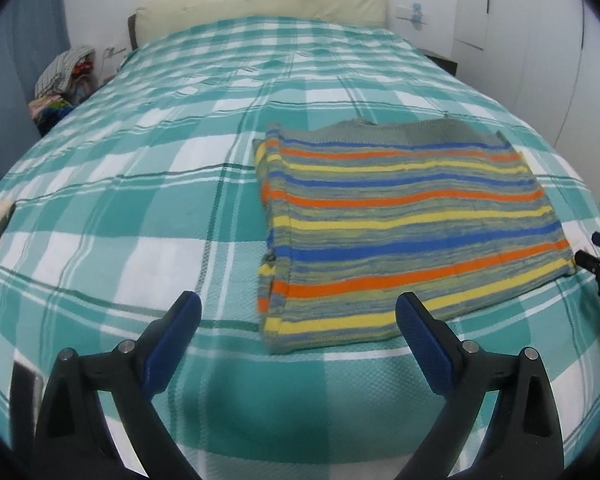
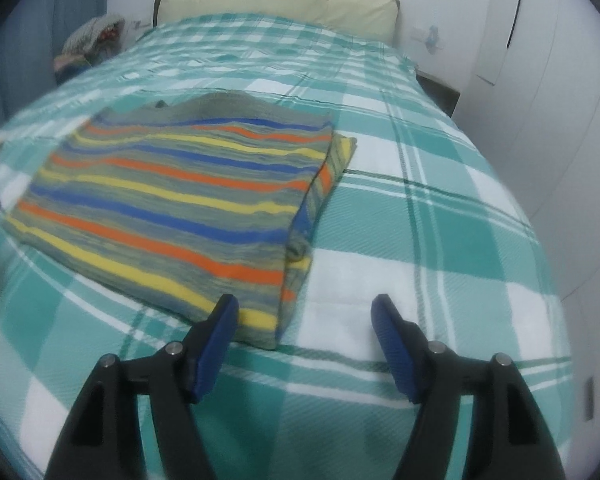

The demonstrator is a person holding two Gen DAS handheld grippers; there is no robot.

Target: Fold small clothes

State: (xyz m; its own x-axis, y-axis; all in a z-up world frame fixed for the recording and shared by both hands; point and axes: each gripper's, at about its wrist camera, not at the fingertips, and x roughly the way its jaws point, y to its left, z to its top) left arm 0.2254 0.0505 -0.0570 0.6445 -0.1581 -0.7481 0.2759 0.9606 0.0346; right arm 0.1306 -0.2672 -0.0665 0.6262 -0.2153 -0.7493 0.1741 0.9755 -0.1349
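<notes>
Neatly folded striped sweater (image 1: 408,232), plaid bedspread (image 1: 140,208)

I note a sweater (image 1: 412,224) striped orange, yellow, blue and grey-green, a bedspread (image 1: 120,208) checked teal and white, and a cream pillow (image 1: 260,0) at upper centre.

striped knit top (image 1: 404,232), folded flat, lying on bed.

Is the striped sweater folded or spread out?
Folded. The striped sweater lies as a neat rectangle on the bed, with layered edges along both sides and no sleeves sticking out.
</notes>
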